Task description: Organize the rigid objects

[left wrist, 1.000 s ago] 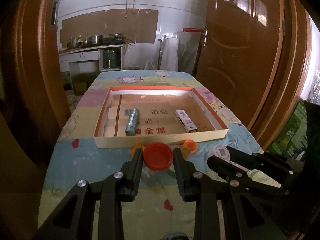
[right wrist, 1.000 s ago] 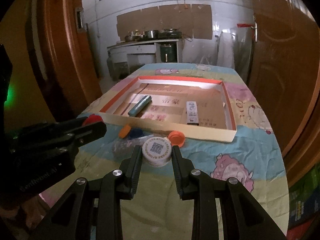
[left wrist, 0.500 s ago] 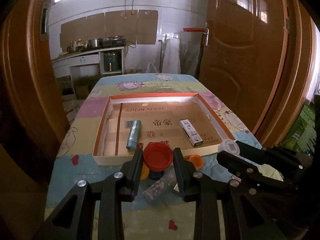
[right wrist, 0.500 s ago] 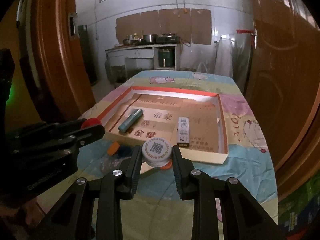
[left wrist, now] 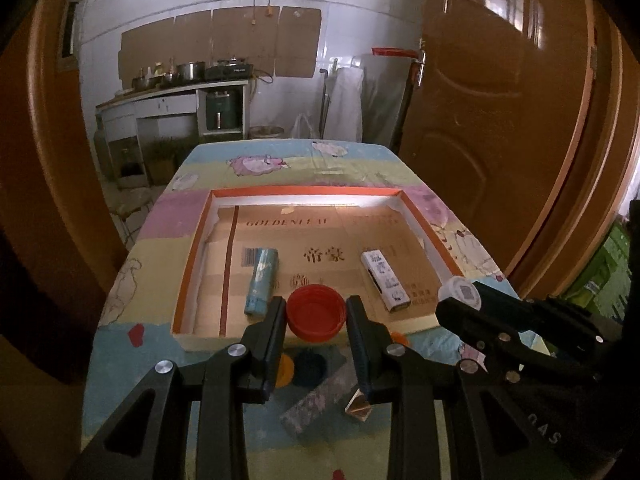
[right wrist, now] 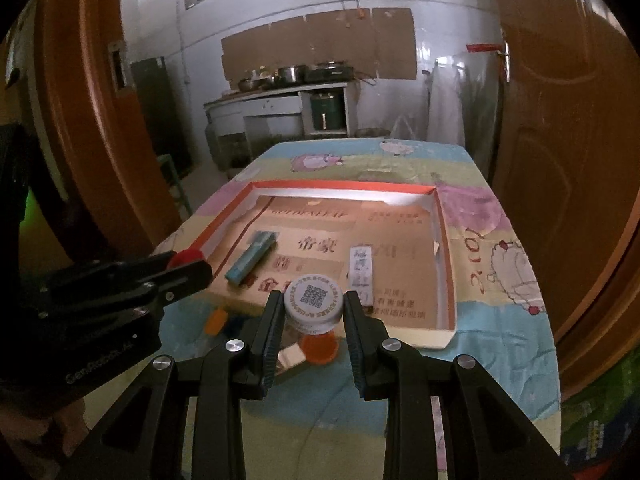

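Both grippers have lifted off the table and moved toward the tray (left wrist: 188, 276). Left gripper (left wrist: 316, 316) is clamped on the red cap (left wrist: 316, 312), right gripper (right wrist: 314, 312) on the white cap (right wrist: 314, 300), both roughly over the near rim, so drops look close.

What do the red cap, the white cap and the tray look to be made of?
Red cap: likely plastic, glossy, moulded rim. White cap: probably plastic, with a printed QR label on top. Tray: cardboard, matte brown printed floor, orange-edged walls.
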The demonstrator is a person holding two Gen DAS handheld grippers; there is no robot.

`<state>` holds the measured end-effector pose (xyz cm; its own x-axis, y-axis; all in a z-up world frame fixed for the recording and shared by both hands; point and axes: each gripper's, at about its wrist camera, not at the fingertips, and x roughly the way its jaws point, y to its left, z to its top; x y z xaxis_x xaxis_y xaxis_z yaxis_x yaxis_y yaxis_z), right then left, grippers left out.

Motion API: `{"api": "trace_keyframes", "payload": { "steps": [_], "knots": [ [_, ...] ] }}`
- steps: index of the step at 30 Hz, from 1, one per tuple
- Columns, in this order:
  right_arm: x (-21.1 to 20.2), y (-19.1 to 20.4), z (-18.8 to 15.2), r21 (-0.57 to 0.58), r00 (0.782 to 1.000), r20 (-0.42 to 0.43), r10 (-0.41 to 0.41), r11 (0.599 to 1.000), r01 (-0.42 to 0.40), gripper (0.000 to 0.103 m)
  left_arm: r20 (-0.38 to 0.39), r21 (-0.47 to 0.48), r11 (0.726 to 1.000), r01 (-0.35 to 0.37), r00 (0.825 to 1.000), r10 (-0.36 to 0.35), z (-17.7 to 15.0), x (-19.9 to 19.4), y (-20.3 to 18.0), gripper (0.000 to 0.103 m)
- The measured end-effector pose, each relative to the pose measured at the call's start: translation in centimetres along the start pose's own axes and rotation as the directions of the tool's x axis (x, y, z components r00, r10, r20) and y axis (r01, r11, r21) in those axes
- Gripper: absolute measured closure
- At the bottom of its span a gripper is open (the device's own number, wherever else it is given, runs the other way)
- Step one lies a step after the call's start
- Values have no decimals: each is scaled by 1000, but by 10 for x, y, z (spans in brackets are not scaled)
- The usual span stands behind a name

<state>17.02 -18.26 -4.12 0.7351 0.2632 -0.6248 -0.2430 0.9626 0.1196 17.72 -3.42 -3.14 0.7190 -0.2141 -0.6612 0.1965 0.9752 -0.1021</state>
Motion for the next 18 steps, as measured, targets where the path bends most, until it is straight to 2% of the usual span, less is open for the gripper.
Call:
{"api": "trace_keyframes", "payload": {
  "steps": [18],
  "knots": [
    [53, -33, 48, 33, 999, -39, -3, 999, 4, 72, -58, 33, 999, -8, 998, 9, 53, 62, 2, 72]
  ]
}}
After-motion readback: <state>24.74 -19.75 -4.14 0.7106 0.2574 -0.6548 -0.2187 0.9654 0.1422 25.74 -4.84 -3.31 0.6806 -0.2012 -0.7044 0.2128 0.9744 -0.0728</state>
